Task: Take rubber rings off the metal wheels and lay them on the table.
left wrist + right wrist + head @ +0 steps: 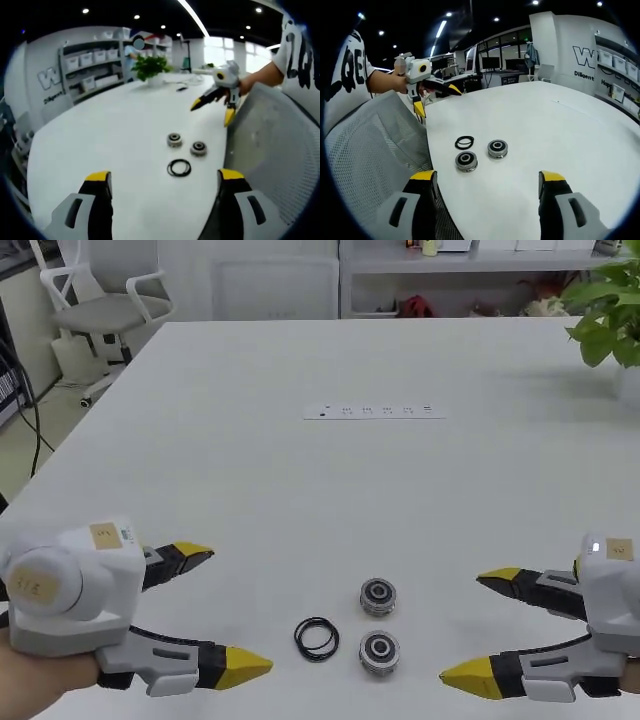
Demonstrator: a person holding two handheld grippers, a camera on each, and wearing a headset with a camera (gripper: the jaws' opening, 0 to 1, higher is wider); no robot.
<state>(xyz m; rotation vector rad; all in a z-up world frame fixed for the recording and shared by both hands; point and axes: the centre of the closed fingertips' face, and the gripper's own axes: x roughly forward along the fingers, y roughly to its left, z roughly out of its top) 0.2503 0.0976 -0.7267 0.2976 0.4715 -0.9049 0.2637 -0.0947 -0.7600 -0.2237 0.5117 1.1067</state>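
Note:
Two small metal wheels lie flat near the table's front edge, one (378,596) behind the other (380,651). Black rubber rings (317,638) lie stacked on the table just left of the nearer wheel. In the left gripper view the rings (179,167) sit ahead with both wheels (174,140) (198,148) beyond. In the right gripper view the rings (464,142) lie past the wheels (466,161) (497,148). My left gripper (228,612) is open at the left of the rings, holding nothing. My right gripper (472,628) is open at the right of the wheels, also holding nothing.
A strip of white paper with small marks (374,412) lies mid-table. A potted plant (606,310) stands at the far right corner. A white office chair (100,302) is beyond the table's far left. A grey mesh chair back (375,150) is close by the front edge.

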